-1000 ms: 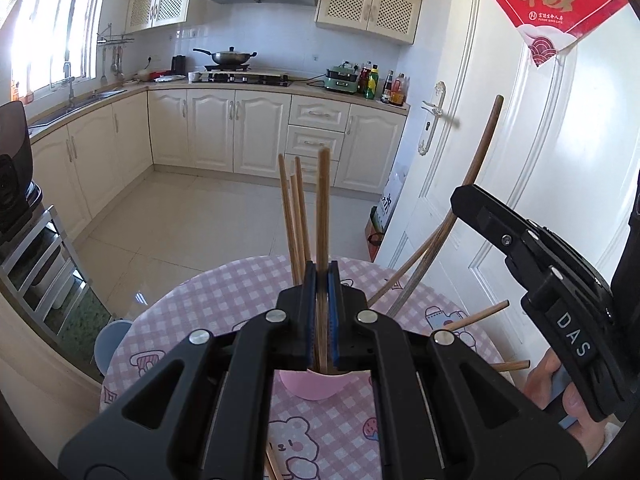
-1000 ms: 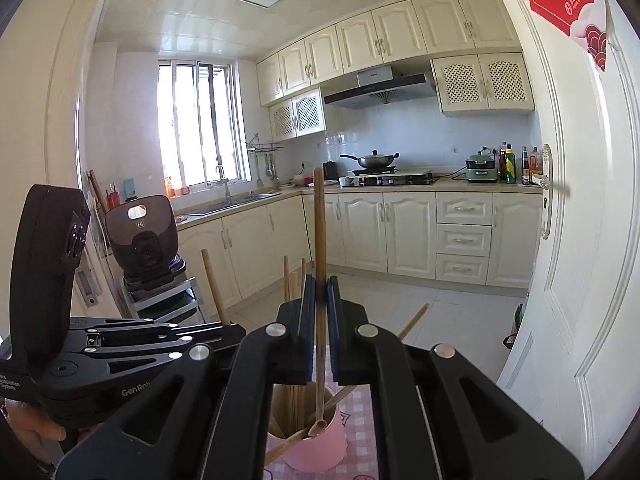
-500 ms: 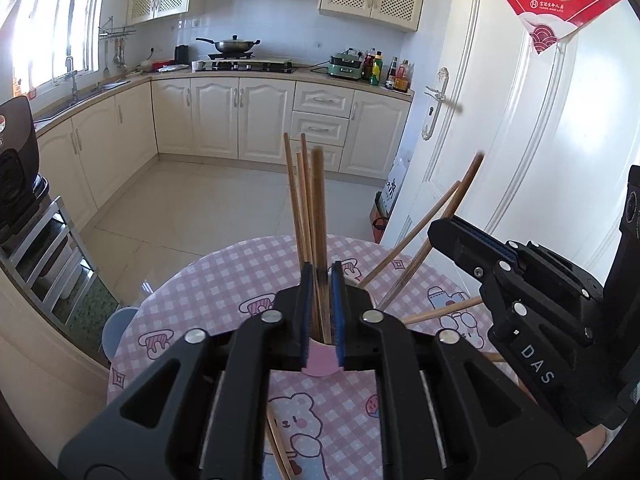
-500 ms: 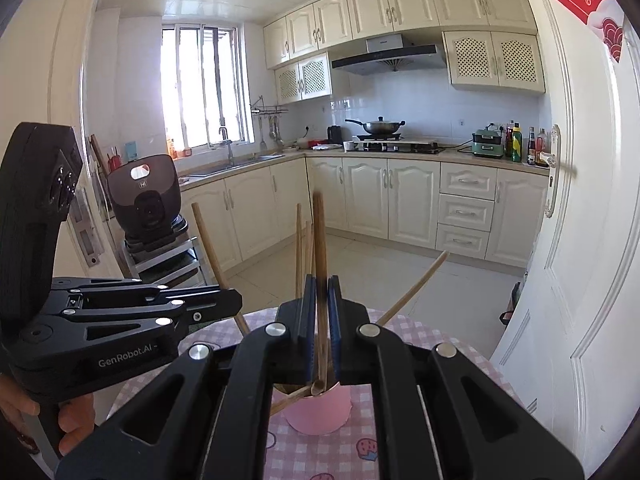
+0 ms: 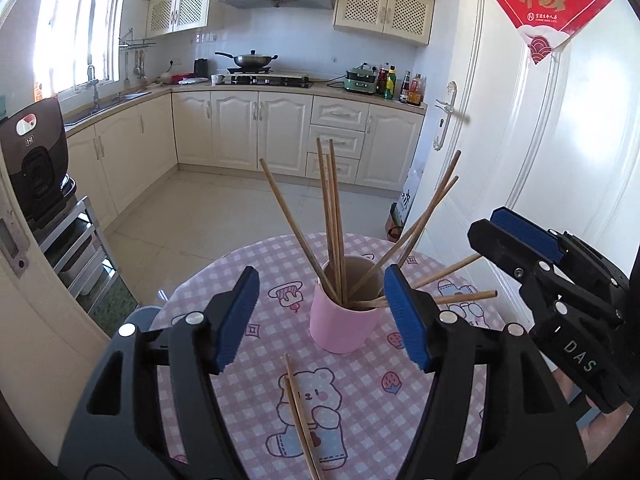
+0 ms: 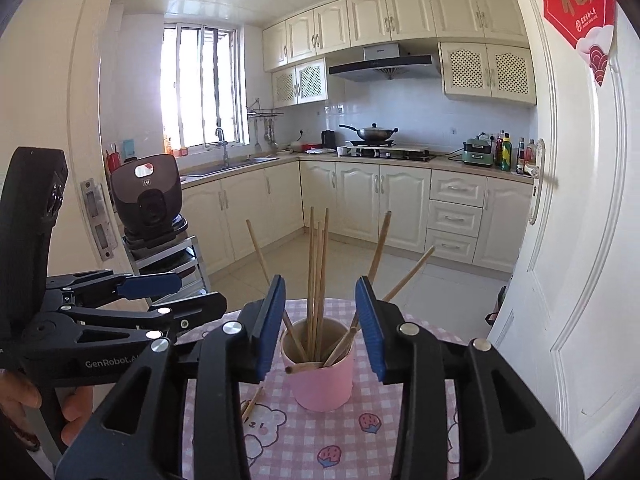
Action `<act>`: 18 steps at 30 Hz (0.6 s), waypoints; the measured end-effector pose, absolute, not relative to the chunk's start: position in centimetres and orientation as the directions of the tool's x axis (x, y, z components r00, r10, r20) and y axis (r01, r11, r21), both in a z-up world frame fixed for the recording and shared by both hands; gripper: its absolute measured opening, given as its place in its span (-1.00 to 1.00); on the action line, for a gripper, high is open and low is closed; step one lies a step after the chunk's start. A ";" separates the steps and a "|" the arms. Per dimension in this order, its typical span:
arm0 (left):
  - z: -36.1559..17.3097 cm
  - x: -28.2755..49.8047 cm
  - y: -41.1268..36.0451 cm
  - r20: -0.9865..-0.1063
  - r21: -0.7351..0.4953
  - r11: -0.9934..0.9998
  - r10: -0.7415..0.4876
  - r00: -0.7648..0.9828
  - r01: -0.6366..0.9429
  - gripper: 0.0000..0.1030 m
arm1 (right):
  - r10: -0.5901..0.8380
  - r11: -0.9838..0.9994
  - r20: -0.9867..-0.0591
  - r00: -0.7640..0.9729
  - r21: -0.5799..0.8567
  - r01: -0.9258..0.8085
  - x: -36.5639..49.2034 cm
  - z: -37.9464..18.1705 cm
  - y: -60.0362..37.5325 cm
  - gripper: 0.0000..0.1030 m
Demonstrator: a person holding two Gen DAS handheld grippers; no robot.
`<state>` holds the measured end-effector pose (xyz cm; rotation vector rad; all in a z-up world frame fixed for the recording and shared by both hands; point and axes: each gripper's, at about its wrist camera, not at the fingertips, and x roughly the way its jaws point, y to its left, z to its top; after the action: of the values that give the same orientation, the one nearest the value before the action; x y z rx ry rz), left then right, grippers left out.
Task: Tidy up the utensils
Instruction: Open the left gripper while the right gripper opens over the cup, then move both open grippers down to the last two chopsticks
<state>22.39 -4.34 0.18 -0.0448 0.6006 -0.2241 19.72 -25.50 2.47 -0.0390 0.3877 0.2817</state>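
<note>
Through the left wrist camera I saw my left gripper (image 5: 322,318) with its blue-padded jaws spread wide and nothing between them. The pink cup (image 5: 344,322) stood upright on the round table (image 5: 400,408), whose pink checked cloth carried bear and strawberry prints, and the cup sat in the gap between my fingers, a little beyond the tips. A bundle of wooden chopsticks (image 5: 332,224) rose from the cup, some nearly upright, one leaning left and several fanning out to the right. Two loose chopsticks (image 5: 298,412) lay flat on the cloth just in front of the cup, over the bear print. At the right edge I could see my right gripper (image 5: 532,240), one blue pad facing up; from this angle I could not tell how its jaws stood.

Through the right wrist camera my right gripper (image 6: 320,322) had its jaws parted and empty, framing the same pink cup (image 6: 322,380) on the table (image 6: 400,432). The chopsticks (image 6: 318,272) stood in it, spread left and right. The ends of the loose chopsticks (image 6: 251,402) showed on the cloth left of the cup. My left gripper (image 6: 188,294) reached in from the left, its fingers apart.
</note>
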 end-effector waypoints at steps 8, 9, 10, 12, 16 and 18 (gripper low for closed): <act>-0.3 19.1 -2.3 -0.569 -0.110 0.977 -0.215 0.794 0.185 0.28 | 0.292 0.954 -0.383 0.876 0.045 -0.298 16.1 2.2 -24.8 -0.27; -0.5 18.8 -1.9 -0.573 -0.118 0.976 -0.217 0.790 0.183 0.28 | 0.290 0.954 -0.389 0.874 0.046 -0.296 15.7 1.9 -24.6 -0.27; -0.7 18.6 -1.6 -0.581 -0.124 0.977 -0.215 0.785 0.176 0.28 | 0.294 0.953 -0.394 0.871 0.051 -0.298 15.4 1.6 -24.4 -0.27; -1.5 18.0 -1.1 -0.592 -0.127 0.976 -0.217 0.776 0.177 0.28 | 0.306 0.949 -0.409 0.860 0.063 -0.308 14.8 0.6 -24.0 -0.27; -3.7 17.5 -0.5 -0.633 -0.115 0.979 -0.203 0.747 0.169 0.28 | 0.302 0.949 -0.451 0.840 0.060 -0.309 14.3 -1.7 -23.0 -0.27; -4.8 17.4 -0.1 -0.652 -0.117 0.979 -0.201 0.731 0.164 0.28 | 0.313 0.946 -0.480 0.820 0.082 -0.313 14.5 -3.0 -22.8 -0.27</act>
<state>17.42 -0.09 -4.82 -0.0527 0.7235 -0.2010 14.52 -22.78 -3.00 -0.0004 0.5110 0.3331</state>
